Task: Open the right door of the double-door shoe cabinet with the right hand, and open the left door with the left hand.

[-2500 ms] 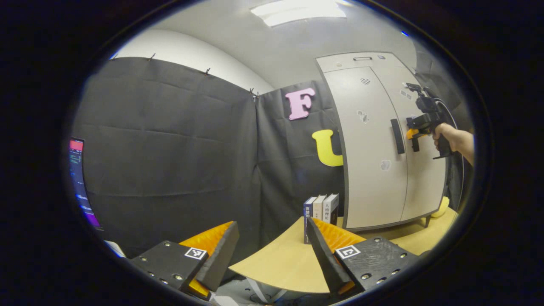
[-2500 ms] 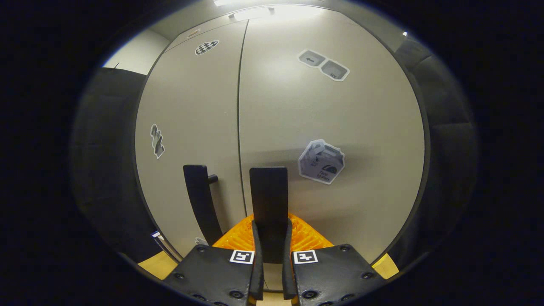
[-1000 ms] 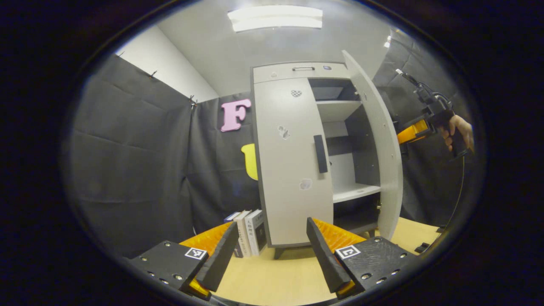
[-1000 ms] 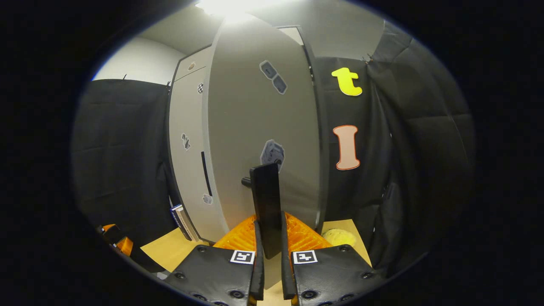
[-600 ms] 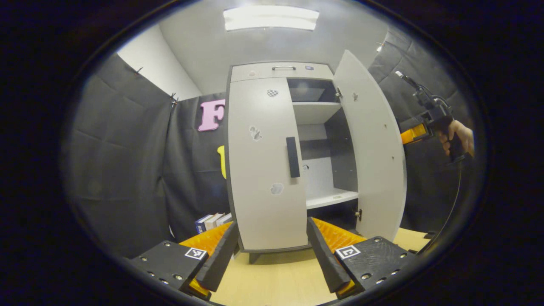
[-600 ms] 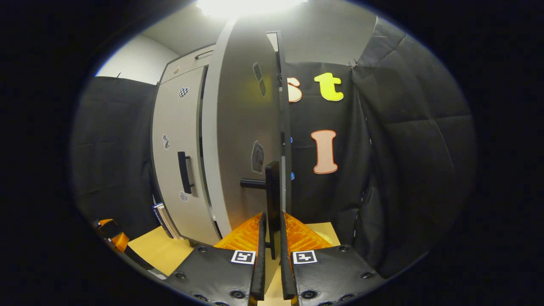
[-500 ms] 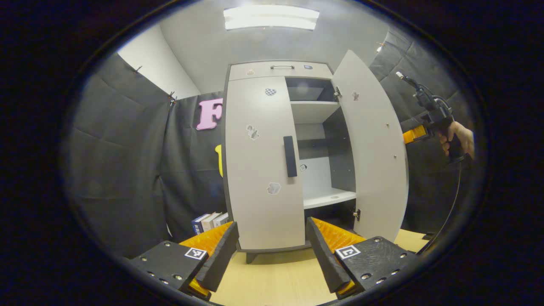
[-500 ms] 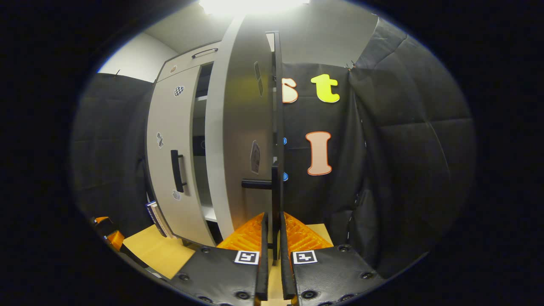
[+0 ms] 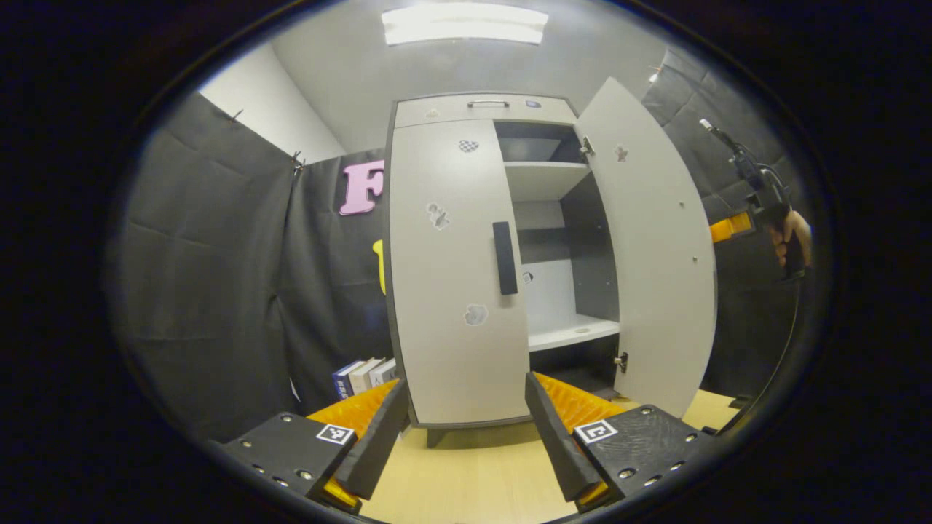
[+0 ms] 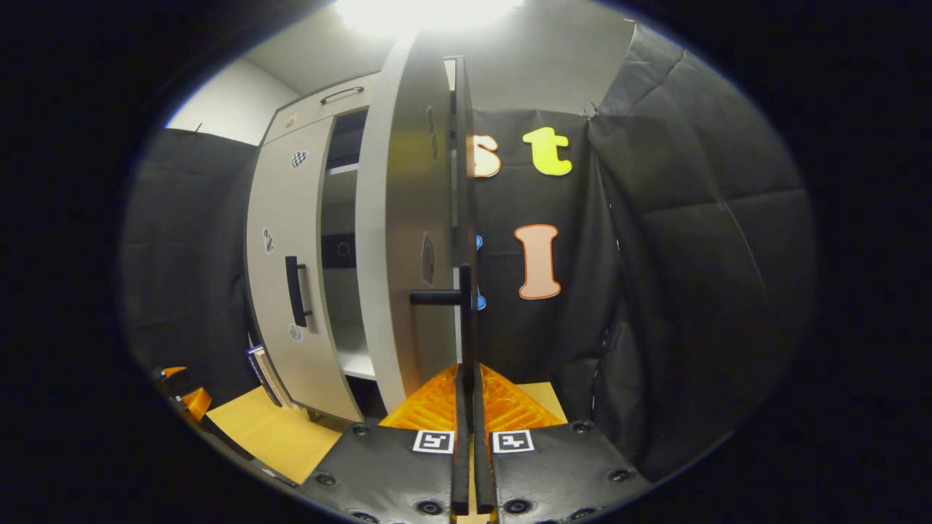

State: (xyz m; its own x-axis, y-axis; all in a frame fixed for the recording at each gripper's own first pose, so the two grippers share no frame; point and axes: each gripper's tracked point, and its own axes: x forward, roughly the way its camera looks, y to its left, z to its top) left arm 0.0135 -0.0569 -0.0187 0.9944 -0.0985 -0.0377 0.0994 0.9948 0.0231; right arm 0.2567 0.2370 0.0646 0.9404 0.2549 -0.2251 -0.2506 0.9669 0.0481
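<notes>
Right gripper [image 10: 466, 407] has its fingers clamped on the right door's handle [image 10: 463, 306], holding the right door [image 9: 655, 247] swung wide so the shelves show. Left gripper [image 9: 466, 429] hangs spread wide and empty before the left door [image 9: 451, 291], shut, with its handle [image 9: 504, 258] untouched; the cabinet [image 9: 480, 109] stands at the bench's [image 9: 466, 480] far edge.

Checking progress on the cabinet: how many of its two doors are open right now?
1. The right door is swung wide open, its handle clamped in the right gripper; the left door is shut.
</notes>
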